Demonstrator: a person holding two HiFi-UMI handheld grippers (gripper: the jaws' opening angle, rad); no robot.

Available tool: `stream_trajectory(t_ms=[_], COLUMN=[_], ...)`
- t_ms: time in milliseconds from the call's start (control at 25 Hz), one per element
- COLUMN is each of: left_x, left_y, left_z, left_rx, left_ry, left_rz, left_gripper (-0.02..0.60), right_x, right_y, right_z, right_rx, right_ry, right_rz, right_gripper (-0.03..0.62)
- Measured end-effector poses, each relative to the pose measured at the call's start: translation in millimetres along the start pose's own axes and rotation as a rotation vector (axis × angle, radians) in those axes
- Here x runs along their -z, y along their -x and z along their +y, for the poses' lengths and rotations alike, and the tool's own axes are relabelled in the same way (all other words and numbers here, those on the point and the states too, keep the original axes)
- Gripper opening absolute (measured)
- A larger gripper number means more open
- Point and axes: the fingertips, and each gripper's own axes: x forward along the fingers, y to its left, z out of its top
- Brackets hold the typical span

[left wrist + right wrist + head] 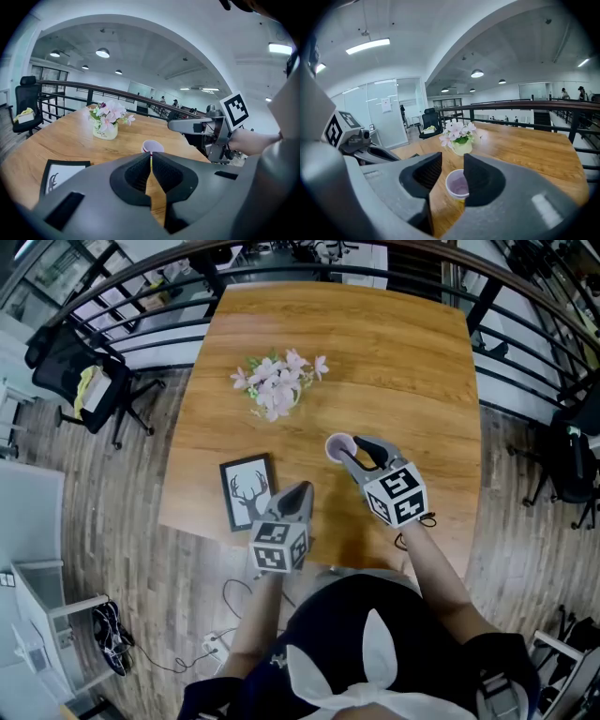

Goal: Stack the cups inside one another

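1 pale lilac paper cup (457, 183) stands upright on the light wooden table (394, 362). A yellow edge below it is probably a nested cup.

- Right gripper (452, 159): released, jaws half apart. The cup sits low between them, just beside the 3 o'clock pad and clear of the 9 o'clock pad.
- Left gripper (151, 154): clenched and empty, with the cup ahead at 12 o'clock.
- Step, as judged: clearing the seated cup. Lift your right gripper straight off; a pad catching the rim could tip the stack.

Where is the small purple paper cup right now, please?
In the head view the cup stands on the wooden table just ahead of the right gripper, below the pink flowers.
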Motion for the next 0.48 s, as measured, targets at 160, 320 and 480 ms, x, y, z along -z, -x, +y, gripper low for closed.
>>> stream_trajectory(t_ms=[160, 320, 480], left_x=[-3.4, -4.7, -7.2], left_y=[5.9, 11.3, 15.4], left_z=[-6.8, -11.5, -20.0], left_rx=[0.008, 0.010, 0.019], left_ry=[-0.006, -0.017, -0.025], left_rz=[-0.001, -0.016, -0.028], left_gripper=[0.026, 0.026, 0.026], right_x=[-2.2, 0.2, 7.1], right_y=[12.2, 23.4, 31.3], right_z=[3.2, 7.7, 13.0], right_rx=[0.019, 0.034, 0.041], right_ry=[-0.002, 0.011, 0.022], right_rz=[-0.020, -0.026, -0.019], right_gripper=[0.092, 0.034, 0.000])
